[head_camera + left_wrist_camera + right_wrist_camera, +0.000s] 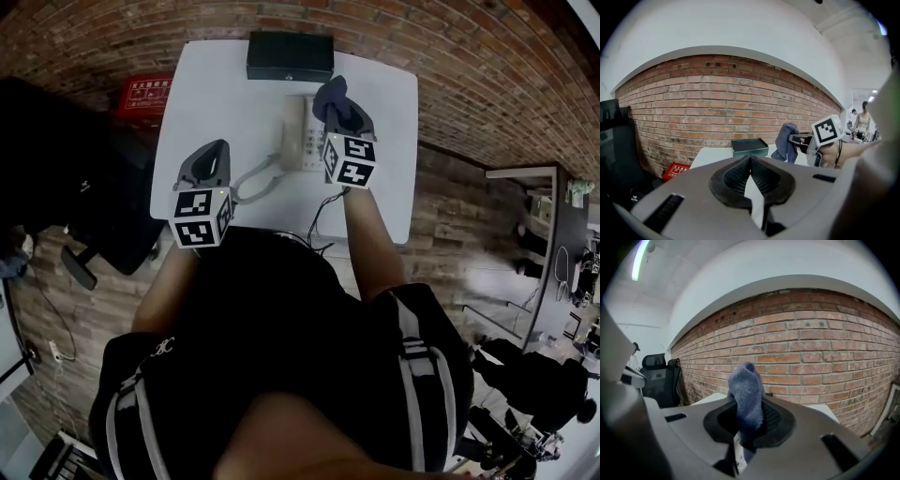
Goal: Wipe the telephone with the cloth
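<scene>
Holding a gripper in each hand, a person in a dark top faces a white table (225, 84). The left gripper (217, 150) hovers over the table's near left edge. Its jaws are pressed together with nothing between them, as its own view shows (751, 161). The right gripper (339, 111) reaches further in, over the right side of the telephone (302, 131). Its jaws are clamped on a blue cloth (746, 394), which stands up in a bunched fold above the pads. In the head view the cloth (328, 94) lies over the telephone's far right corner; whether it touches the set I cannot tell. The telephone sits near the middle of the table, handset on its left side, and its coiled cord (253, 178) runs back toward the left gripper. Beyond it a dark box (290, 56) rests at the table's far edge. A red crate (145, 94) stands on the floor by the table's far left corner, with a brick wall (717, 103) behind.
</scene>
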